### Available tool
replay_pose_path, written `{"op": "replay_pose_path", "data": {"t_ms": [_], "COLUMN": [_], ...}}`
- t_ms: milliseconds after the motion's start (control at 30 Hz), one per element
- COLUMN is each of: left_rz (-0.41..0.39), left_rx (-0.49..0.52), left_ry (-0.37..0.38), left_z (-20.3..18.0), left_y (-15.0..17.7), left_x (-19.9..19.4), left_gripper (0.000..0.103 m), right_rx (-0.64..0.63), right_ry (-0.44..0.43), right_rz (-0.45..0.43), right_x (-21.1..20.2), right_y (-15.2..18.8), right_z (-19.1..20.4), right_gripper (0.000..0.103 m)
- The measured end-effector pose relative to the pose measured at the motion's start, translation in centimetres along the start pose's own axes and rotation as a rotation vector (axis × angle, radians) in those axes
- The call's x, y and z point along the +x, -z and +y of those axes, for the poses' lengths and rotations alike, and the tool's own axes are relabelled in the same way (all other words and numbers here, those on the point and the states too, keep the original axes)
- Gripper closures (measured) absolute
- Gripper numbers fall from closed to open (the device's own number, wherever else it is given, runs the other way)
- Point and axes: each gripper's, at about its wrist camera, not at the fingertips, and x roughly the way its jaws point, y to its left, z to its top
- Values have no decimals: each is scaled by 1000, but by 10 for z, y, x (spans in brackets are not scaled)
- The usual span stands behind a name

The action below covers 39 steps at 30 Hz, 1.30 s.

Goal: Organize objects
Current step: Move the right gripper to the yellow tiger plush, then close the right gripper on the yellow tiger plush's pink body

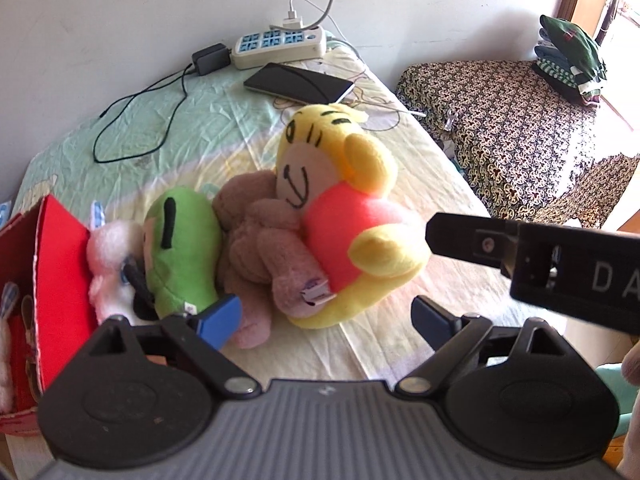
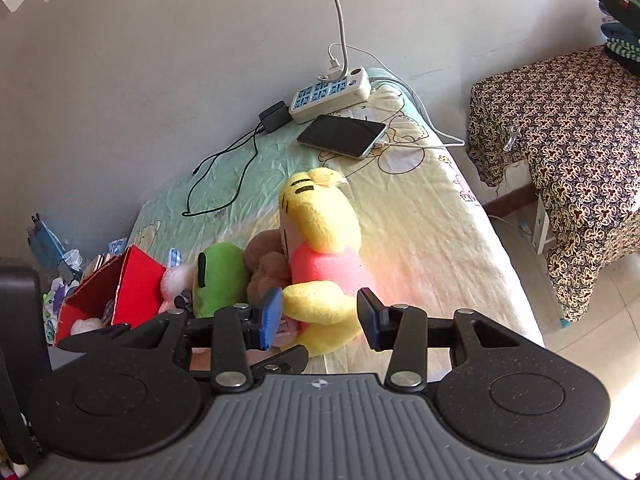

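A yellow plush with a pink belly (image 1: 340, 208) lies on the bed next to a brown plush (image 1: 256, 240), a green plush (image 1: 184, 248) and a white-pink plush (image 1: 108, 264). A red box (image 1: 48, 280) stands at the left with soft toys inside. My left gripper (image 1: 326, 322) is open and empty, just in front of the plush pile. My right gripper (image 2: 320, 320) is open, its fingers either side of the yellow plush's (image 2: 320, 248) lower arm, not closed on it. The right gripper's finger also shows in the left wrist view (image 1: 472, 240), beside the yellow plush.
A phone (image 1: 300, 82), a power strip (image 1: 280, 46), a black adapter (image 1: 210, 58) and cables lie at the far end of the bed by the wall. A patterned-cloth table (image 1: 512, 132) with folded clothes (image 1: 568, 56) stands to the right. Clutter lies left of the red box (image 2: 120, 292).
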Motion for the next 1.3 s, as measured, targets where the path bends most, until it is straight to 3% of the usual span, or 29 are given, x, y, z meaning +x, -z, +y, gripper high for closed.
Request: {"op": "replay_pose_path", "data": {"t_ms": [533,900,1133,1300], "left_rz": [9,-32,-7,-30], "left_rx": [7,-86,-92,-77], "left_ry": [-1,190,231,253], "left_z": [-3,20,25,27], "left_y": [-15,-27,-36,-39], "left_x": [18,33,60,68], "left_gripper": [7,7,9,19], "right_rx": [43,67,68,99], "right_ry": [-36,-71,-64,-83], "right_rz": [15,60,102,139], "right_x": [18,50,77,93], "right_y": [-18,-33,-42,-46], "right_z": [-15,-21,-24,-31], "right_gripper": [57,50,50,50]}}
